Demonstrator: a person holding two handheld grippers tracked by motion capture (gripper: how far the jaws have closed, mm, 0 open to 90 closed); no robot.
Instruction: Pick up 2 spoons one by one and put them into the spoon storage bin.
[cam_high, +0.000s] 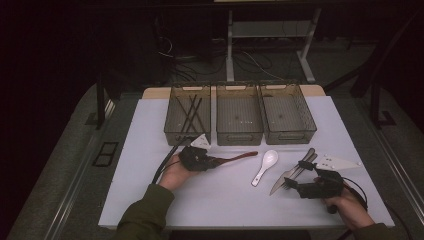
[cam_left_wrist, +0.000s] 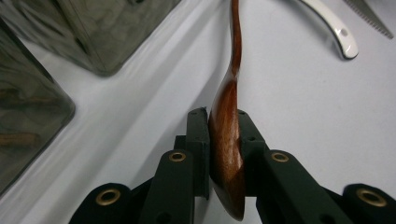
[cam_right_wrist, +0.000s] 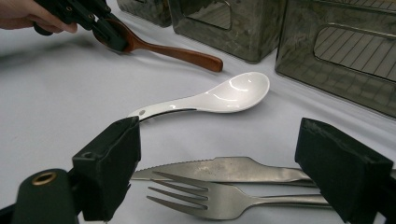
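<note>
Wooden spoon (cam_left_wrist: 227, 135) lay low over the white table (cam_high: 150, 150) before the three bins (cam_high: 239, 112), its bowl clamped edge-on in the left gripper (cam_left_wrist: 224, 140); so narrow a hold could let it pivot or slip. Right gripper (cam_right_wrist: 217, 182) hovered with jaws spread around the fork (cam_right_wrist: 205, 198) and knife (cam_right_wrist: 219, 169), apparently not touching them, near the white ceramic spoon (cam_right_wrist: 219, 98).

This is looking like a lab or recording workroom: a white-covered surface (cam_high: 150, 200) is standing on grey floor in a darkened room, loose cables (cam_high: 200, 60) are trailing behind it, and white frame legs (cam_high: 230, 45) are rising beyond three smoky plastic bins (cam_high: 239, 120).
</note>
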